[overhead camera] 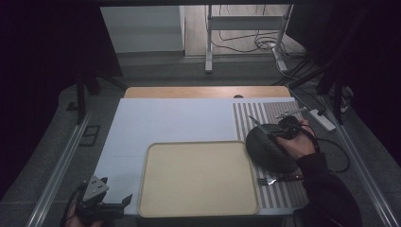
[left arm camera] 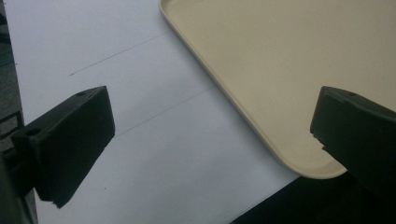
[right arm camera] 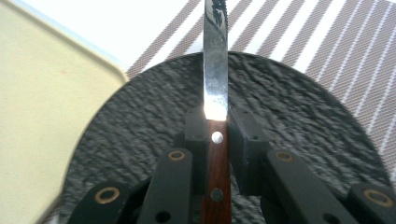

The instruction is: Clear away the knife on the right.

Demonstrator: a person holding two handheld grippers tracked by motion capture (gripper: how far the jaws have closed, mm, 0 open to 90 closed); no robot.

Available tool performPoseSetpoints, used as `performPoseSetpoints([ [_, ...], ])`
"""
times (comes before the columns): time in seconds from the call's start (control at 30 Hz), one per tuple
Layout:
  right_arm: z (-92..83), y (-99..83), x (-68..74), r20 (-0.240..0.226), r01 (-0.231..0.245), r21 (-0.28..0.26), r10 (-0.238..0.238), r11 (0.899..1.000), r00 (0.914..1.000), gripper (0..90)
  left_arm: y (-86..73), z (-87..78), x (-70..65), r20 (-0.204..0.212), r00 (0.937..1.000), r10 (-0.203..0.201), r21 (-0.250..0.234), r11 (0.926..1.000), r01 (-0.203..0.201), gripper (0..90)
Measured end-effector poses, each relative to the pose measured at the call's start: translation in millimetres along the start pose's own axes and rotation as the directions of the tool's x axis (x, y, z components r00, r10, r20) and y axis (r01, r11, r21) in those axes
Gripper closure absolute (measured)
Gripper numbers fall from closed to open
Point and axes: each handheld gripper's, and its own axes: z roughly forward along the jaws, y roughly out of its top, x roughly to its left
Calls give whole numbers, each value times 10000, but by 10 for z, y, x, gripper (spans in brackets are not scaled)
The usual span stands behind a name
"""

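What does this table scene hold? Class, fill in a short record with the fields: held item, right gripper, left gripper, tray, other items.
held item: knife with a wooden handle, blade pointing away over the dark plate
right gripper: right gripper shut on the knife handle
left gripper: left gripper open, nothing between its jaws, near the tray corner
tray: beige tray, nothing on it
other items: fork on the striped mat, near the plate

No legible text, label or number anywhere.

Left claw (overhead camera: 126, 200) rests low with jaws wide apart; right claw (right arm camera: 217, 135) is clamped narrow.
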Motion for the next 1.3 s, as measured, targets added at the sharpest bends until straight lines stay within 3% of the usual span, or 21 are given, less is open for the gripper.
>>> performPoseSetpoints([
  [0.33,-29,-60,263,-353,0,-40,-1,10000,9994,784,-3,-5,8,42,10000,-48,-58,10000,48,0],
  [0.97,-89,-218,854,-1071,430,-170,-446,9989,9932,784,-3,-7,5,49,10000,-21,-78,10000,21,0],
  [1.3,-73,-272,1155,-1248,506,-163,-522,9986,9908,784,0,-4,4,39,10000,-12,-55,10000,12,0],
])
